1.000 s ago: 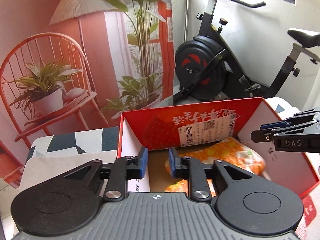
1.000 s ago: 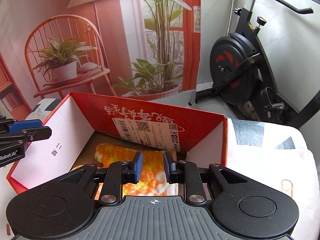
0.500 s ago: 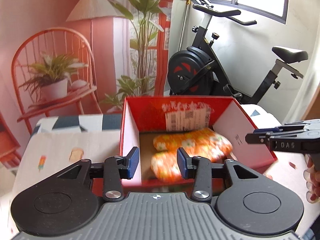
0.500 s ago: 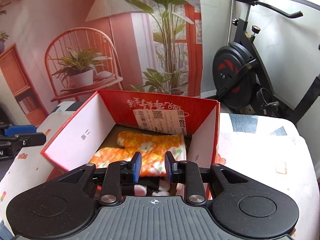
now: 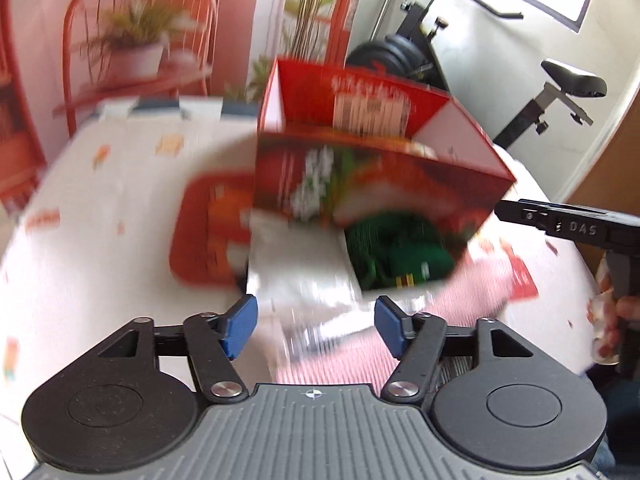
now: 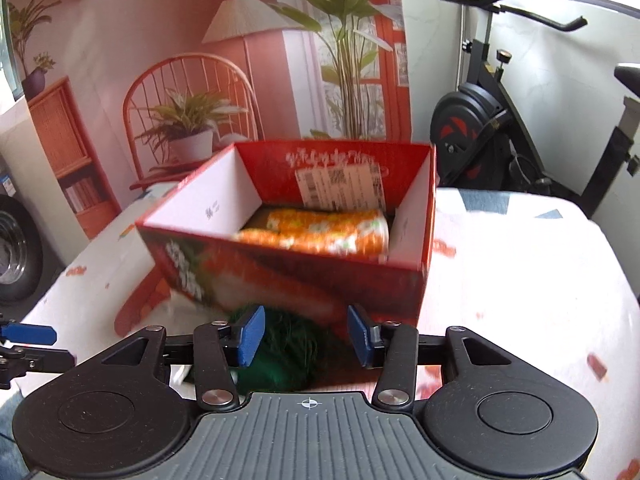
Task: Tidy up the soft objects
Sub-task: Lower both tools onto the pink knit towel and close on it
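Judging by the blur, the green knit (image 6: 288, 354) sitting between the right gripper (image 6: 306, 338)'s spread jaws could get missed – left gripper (image 5: 316, 326) spread too, orange cloth (image 6: 320, 232) already boxed

Orange floral soft roll (image 6: 320, 232) lies inside the open red box (image 6: 280, 280); green knitted bundle (image 6: 288, 356) sits just before the box.

A printed backdrop (image 6: 248, 60) of chair, lamp and plants stands beside an exercise bike (image 6: 492, 120), perhaps window-lit.

box (image 6: 304, 280) red | roll (image 6: 320, 232) orange-white floral | bundle (image 6: 288, 352) green
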`<action>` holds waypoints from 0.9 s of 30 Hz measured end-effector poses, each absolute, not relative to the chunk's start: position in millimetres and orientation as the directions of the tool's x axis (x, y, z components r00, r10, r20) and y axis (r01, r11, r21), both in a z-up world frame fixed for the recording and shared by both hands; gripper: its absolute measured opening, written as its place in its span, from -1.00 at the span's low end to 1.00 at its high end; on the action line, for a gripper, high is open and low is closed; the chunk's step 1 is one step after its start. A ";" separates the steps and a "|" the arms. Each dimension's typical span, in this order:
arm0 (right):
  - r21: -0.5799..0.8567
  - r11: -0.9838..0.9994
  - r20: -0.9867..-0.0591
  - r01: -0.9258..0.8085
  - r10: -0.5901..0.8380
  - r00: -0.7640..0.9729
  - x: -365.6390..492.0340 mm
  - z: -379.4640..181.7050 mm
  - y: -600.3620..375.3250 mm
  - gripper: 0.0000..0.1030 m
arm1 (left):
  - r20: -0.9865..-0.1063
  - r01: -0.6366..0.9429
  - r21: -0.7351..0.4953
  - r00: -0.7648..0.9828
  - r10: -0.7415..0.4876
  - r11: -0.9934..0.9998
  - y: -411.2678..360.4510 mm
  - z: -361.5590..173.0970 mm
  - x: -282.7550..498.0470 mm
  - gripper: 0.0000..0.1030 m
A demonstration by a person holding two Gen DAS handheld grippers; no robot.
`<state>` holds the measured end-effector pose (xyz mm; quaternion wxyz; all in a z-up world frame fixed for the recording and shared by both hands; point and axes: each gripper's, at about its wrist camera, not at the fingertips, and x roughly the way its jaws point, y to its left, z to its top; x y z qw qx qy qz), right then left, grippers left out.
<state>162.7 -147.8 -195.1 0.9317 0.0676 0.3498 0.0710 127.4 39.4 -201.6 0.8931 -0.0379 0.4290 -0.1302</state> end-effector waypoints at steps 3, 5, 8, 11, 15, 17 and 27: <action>0.162 0.983 -0.669 -0.084 0.172 0.723 149.1 -213.9 -144.7 -0.11 | -0.781 0.189 -0.177 0.570 -0.255 0.966 38.9 -214.5 118.3 0.34; 0.161 0.983 -0.681 -0.084 0.172 0.712 143.3 -224.7 -143.4 -0.06 | -0.793 0.191 -0.188 0.549 -0.264 0.963 36.8 -220.0 117.5 0.35; 0.170 0.982 -0.693 -0.082 0.178 0.699 139.7 -235.4 -142.7 0.03 | -0.809 0.207 -0.188 0.522 -0.271 0.960 31.1 -227.3 119.0 0.36; 0.185 0.979 -0.707 -0.088 0.195 0.680 141.4 -245.3 -139.8 0.13 | -0.824 0.215 -0.157 0.509 -0.248 0.964 24.1 -234.4 120.6 0.36; 0.178 0.979 -0.731 -0.101 0.201 0.652 143.8 -258.0 -134.0 0.15 | -0.827 0.200 -0.132 0.517 -0.219 0.971 24.0 -242.8 124.6 -0.03; 0.182 0.978 -0.735 -0.097 0.201 0.648 143.6 -261.9 -131.8 0.17 | -0.825 0.193 -0.130 0.523 -0.214 0.973 26.7 -244.2 125.8 -0.21; 0.258 0.964 -0.736 -0.059 0.236 0.635 139.4 -267.8 -136.5 0.24 | -0.804 0.204 -0.061 0.570 -0.169 0.977 21.0 -248.6 134.8 -0.40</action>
